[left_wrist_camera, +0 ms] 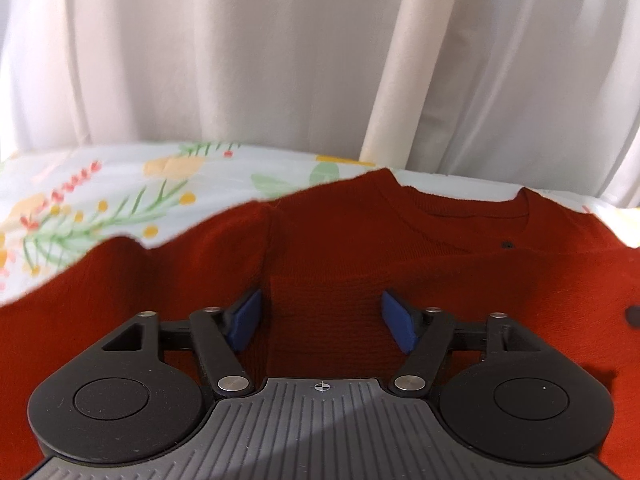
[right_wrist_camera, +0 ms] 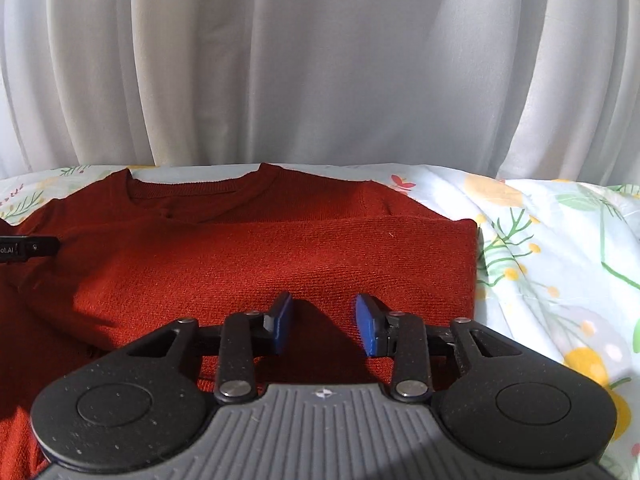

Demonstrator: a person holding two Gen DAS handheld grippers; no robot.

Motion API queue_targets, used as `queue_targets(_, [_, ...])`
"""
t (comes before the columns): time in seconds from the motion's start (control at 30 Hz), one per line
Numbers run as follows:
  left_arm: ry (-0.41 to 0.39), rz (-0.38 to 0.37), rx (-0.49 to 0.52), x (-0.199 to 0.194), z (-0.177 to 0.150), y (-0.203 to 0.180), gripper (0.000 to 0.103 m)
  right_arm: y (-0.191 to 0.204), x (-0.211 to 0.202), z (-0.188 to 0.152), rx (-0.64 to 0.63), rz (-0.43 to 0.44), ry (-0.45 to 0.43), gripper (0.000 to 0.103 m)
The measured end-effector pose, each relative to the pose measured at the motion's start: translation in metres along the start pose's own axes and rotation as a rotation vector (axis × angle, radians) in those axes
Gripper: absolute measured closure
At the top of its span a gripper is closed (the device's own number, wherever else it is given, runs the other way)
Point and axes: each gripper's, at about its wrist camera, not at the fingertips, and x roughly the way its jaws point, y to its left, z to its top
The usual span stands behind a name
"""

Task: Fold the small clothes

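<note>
Progress: we judge the fold partly done; the red sweater (right_wrist_camera: 256, 264) lies on the floral bedsheet (right_wrist_camera: 560, 248) with its right side already turned in to a straight edge, and its left sleeve (left_wrist_camera: 120, 276) is not yet folded.
Left gripper (left_wrist_camera: 322, 322): fingers wide apart, holding nothing; the sweater lies flat beneath and between them.
Right gripper (right_wrist_camera: 324, 326): fingers moderately apart, empty, over the sweater's near edge.
White curtain (right_wrist_camera: 320, 60): hangs behind the bed.
</note>
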Motion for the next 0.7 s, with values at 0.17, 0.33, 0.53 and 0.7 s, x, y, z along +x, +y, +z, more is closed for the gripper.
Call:
queue_targets(0.17, [0.007,-0.017,-0.082,-0.021,-0.009,-0.002,0.007,0.004,-0.019,-0.005,0.033,0.045,0.022,0.068])
queue_targets(0.33, [0.042,0.055,-0.015,-0.02,-0.016,-0.007,0.011,0.018,-0.026,-0.019,-0.052,0.016,-0.013,0.066])
queue_targets(0.53, [-0.006,-0.021,-0.363,-0.076,-0.028,0.048,0.014,0.008,-0.05,-0.012,0.054,0.094,0.047,0.066])
queue_targets(0.7, [-0.146,0.107,-0.831,-0.147,-0.08,0.15,0.013,0.002,-0.102,-0.038,0.19,0.256,0.04,0.064])
